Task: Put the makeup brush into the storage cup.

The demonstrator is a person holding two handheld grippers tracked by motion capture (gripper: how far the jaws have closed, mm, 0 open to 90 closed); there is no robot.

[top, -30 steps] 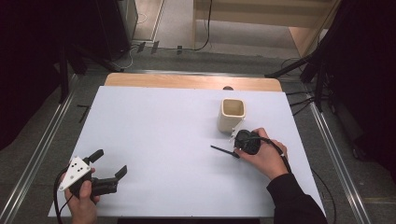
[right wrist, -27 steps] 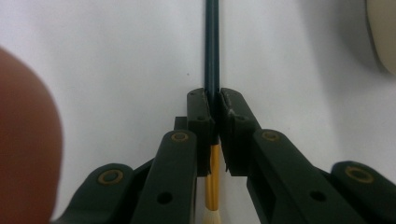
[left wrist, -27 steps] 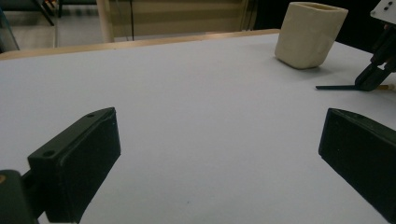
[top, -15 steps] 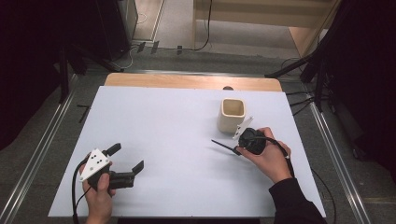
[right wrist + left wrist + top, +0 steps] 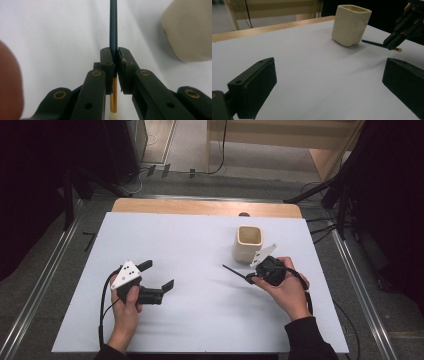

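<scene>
Beside the cream cup [image 5: 248,243], we clamp the dark pencil [image 5: 233,272] in our right gripper [image 5: 251,278], raised off the table [image 5: 200,245], probably to drop it in; our left gripper [image 5: 159,275] waits empty, jaws spread.

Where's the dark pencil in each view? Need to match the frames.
High view: pencil right of centre, in the right gripper.
Left gripper view: far right, beside the cup.
Right gripper view: top centre, clamped, pointing up.
Shared landmark: the cream cup.
</scene>
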